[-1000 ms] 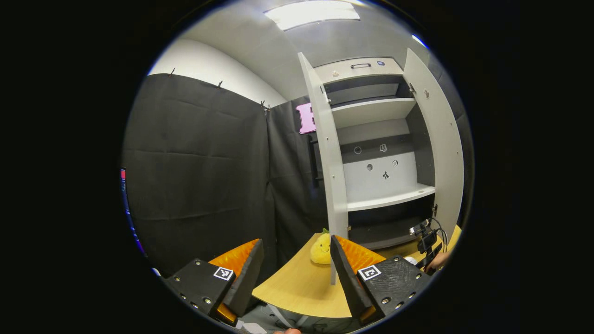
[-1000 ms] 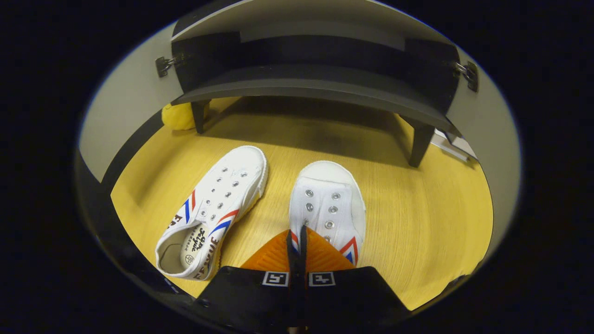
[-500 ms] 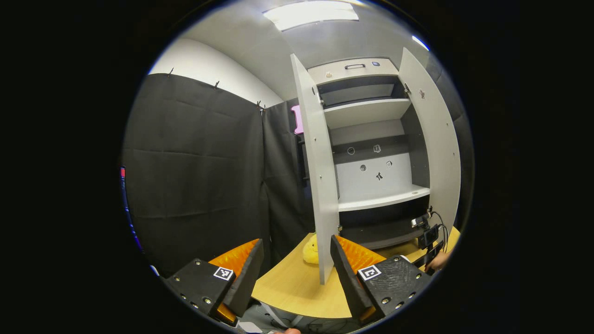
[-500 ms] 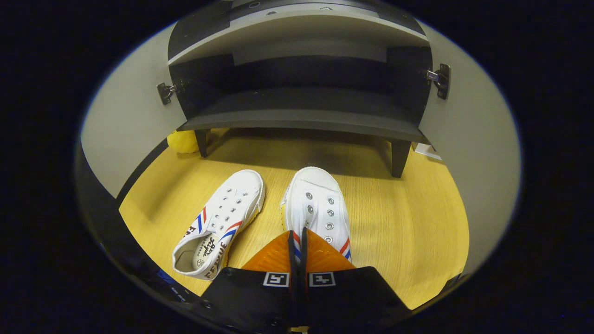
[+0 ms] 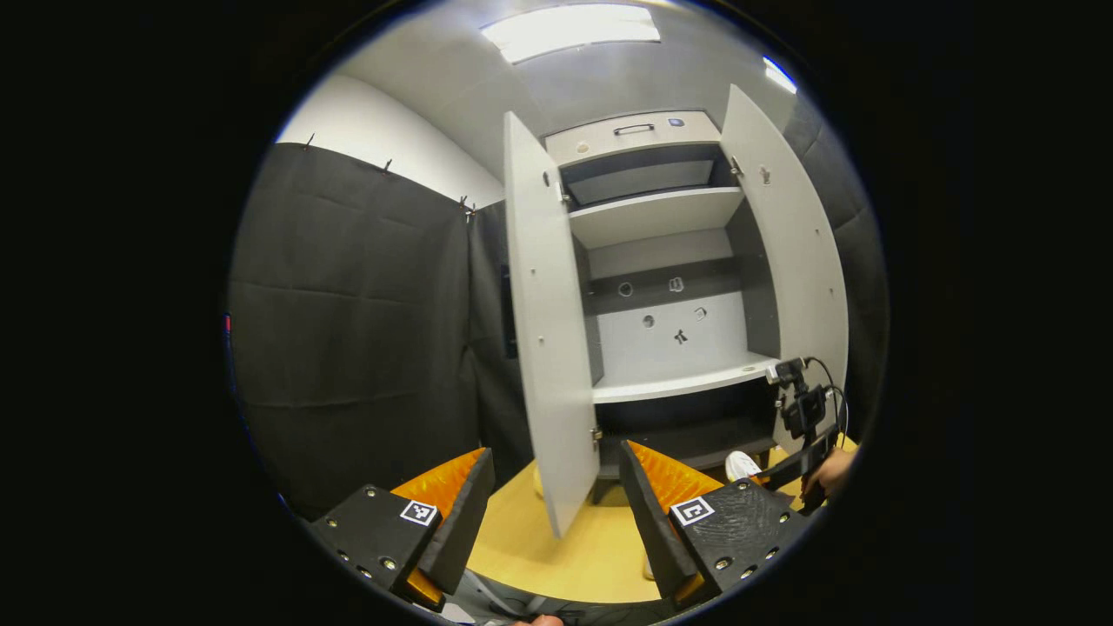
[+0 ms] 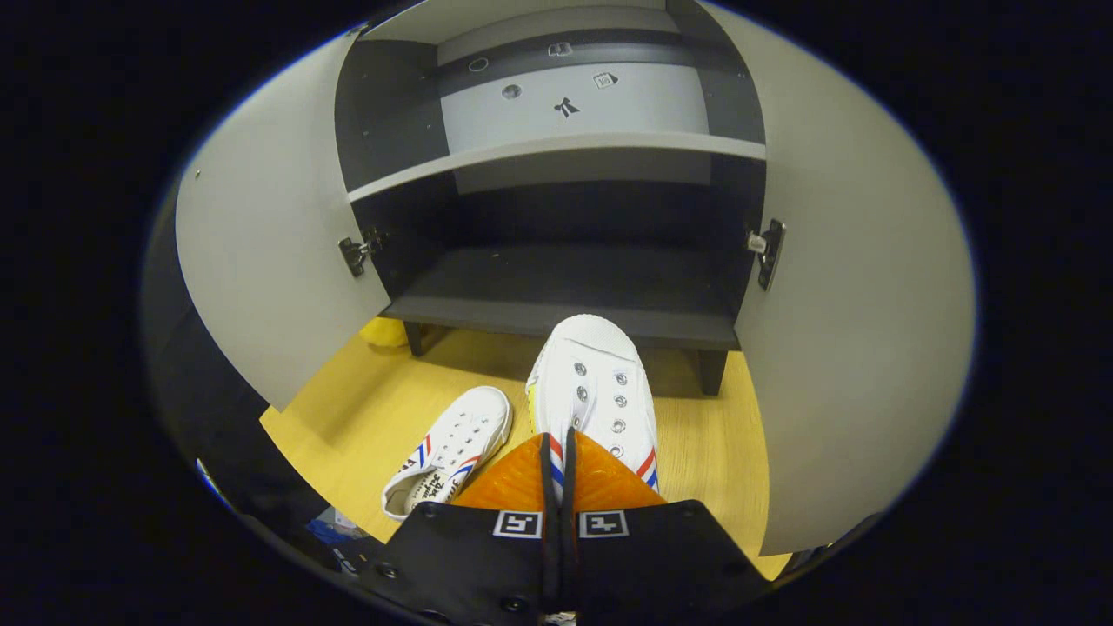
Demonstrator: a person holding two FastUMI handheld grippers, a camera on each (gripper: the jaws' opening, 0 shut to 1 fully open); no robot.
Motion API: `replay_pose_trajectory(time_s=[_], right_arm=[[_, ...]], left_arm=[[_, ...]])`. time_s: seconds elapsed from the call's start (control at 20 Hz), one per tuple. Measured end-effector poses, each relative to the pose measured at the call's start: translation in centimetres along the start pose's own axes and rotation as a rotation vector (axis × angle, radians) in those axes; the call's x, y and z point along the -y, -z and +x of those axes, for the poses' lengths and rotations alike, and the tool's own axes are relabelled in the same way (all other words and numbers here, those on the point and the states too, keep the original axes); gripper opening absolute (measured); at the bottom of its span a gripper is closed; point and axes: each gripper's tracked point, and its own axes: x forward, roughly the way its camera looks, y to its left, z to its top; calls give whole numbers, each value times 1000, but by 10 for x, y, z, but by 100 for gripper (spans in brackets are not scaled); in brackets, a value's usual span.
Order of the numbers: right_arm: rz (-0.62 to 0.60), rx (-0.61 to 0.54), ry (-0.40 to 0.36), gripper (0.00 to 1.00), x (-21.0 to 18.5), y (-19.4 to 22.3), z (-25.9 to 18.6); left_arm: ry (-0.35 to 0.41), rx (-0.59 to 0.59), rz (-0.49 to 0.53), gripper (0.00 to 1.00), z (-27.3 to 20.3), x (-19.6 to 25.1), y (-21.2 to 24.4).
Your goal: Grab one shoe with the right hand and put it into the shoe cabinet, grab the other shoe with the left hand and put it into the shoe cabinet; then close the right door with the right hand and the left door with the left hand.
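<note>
White shoe (image 6: 591, 382) in right gripper (image 6: 556, 452); toe toward cabinet (image 6: 565, 287).

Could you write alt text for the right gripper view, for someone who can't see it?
The right gripper is shut on a white shoe, toe pointing at the open shoe cabinet's dark bottom shelf. The other shoe lies on the yellow floor.

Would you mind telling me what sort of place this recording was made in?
Probably a staged recording booth, not a home: black cloth walls, a small shoe cabinet standing on a wooden tabletop, and a ceiling light panel overhead.
</note>
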Motion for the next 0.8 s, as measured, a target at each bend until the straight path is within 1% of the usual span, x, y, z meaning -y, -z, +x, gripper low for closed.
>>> replay_pose_trajectory(time_s=[0.2,0.45,0.55,0.8], right_arm=[[-9,103,-20,1,-6,-44,-19],[-12,206,-39,1,-21,-102,-40],[-33,243,-35,1,-25,-126,-44],[-5,309,-31,1,-35,-183,-44]], left_arm=[[47,18,12,78,4,7,-3],[103,42,-12,78,13,21,-11],[124,53,-20,77,19,26,-13],[167,61,-25,78,34,30,-16]])
